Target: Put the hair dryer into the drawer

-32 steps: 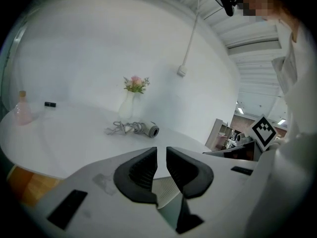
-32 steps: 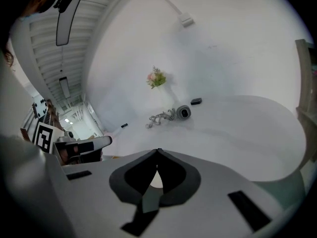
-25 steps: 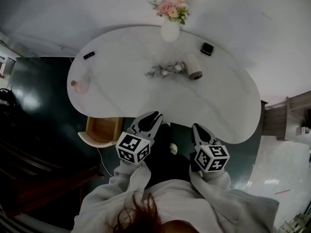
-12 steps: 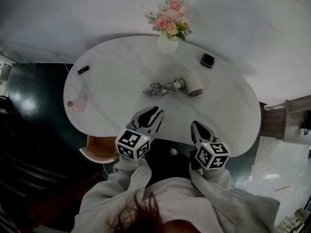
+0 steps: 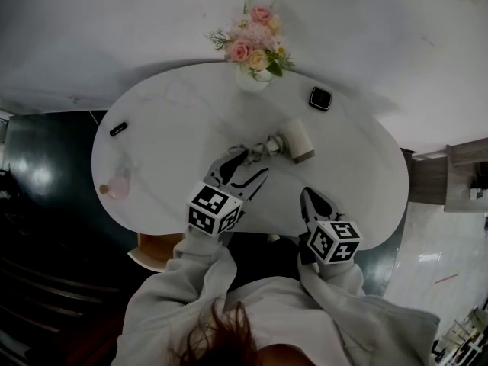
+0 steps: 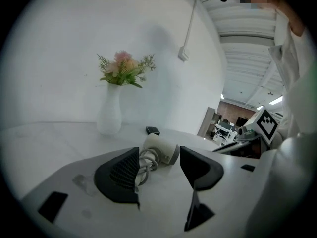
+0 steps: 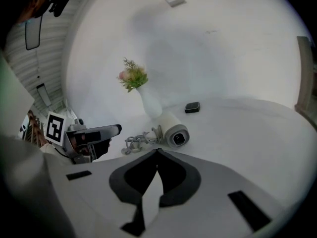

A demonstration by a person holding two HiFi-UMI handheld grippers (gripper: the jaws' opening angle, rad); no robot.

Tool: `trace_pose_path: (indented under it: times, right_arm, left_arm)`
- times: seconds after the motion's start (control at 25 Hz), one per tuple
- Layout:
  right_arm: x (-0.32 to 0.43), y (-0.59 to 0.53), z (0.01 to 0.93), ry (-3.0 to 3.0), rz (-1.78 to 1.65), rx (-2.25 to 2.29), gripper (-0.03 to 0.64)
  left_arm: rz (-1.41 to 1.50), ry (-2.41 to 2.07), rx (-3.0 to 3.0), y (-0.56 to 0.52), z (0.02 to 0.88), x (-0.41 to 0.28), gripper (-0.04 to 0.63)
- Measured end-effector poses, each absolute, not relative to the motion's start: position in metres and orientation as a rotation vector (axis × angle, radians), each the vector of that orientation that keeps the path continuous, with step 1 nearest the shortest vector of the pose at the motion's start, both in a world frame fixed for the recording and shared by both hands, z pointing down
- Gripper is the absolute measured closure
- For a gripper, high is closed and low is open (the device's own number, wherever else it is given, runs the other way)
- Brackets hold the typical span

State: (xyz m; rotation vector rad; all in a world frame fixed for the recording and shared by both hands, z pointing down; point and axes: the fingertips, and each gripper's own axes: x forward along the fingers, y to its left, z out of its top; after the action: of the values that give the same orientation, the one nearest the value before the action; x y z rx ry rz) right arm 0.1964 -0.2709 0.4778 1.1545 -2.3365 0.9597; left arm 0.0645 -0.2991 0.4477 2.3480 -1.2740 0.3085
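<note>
The white hair dryer (image 5: 296, 138) lies on its side on the white oval table (image 5: 168, 113), with its bundled cord (image 5: 248, 149) to its left. My left gripper (image 5: 250, 163) reaches over the table just short of the cord. Its jaws are opening and nothing is between them. In the left gripper view the dryer (image 6: 162, 149) and cord (image 6: 146, 162) lie just beyond the left gripper (image 6: 159, 168). My right gripper (image 5: 309, 197) is shut and empty at the table's near edge; its view shows the dryer (image 7: 174, 131) ahead. The wooden drawer (image 5: 156, 248) stands open under the table's near left edge.
A white vase of pink flowers (image 5: 248, 71) stands at the table's far side. A small black box (image 5: 320, 97) lies right of it. A black stick-like object (image 5: 118, 129) and a pink bottle (image 5: 118, 185) are on the left end. Dark floor lies left of the table.
My left gripper has moved forward from the table's edge over the tabletop towards the cord, and its jaws have opened. The right gripper has come forward to the table's edge, still shut.
</note>
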Motion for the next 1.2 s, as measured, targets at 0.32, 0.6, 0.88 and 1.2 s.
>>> trace_pose_path:
  times: [0.32, 0.6, 0.88, 1.2]
  right_arm:
    - [0.192, -0.286, 0.489, -2.284, 0.951, 1.175, 0.568]
    - [0.185, -0.300, 0.500, -2.256, 0.953, 1.181, 0.568]
    - [0.188, -0.306, 0.506, -2.226, 0.951, 1.207, 0.568]
    - [0.196, -0.305, 0.510, -2.205, 0.972, 1.237, 0.568]
  left_arm:
    - [0.699, -1.071, 2.389, -0.329, 0.486, 0.079, 0.305]
    - [0.978, -0.869, 2.385, -0.345, 0.521, 0.091, 0.296]
    - [1.187, -0.719, 2.342, -0.344, 0.549, 0.093, 0.295]
    - [1.421, -0.704, 2.304, -0.349, 0.581, 0.086, 0.291]
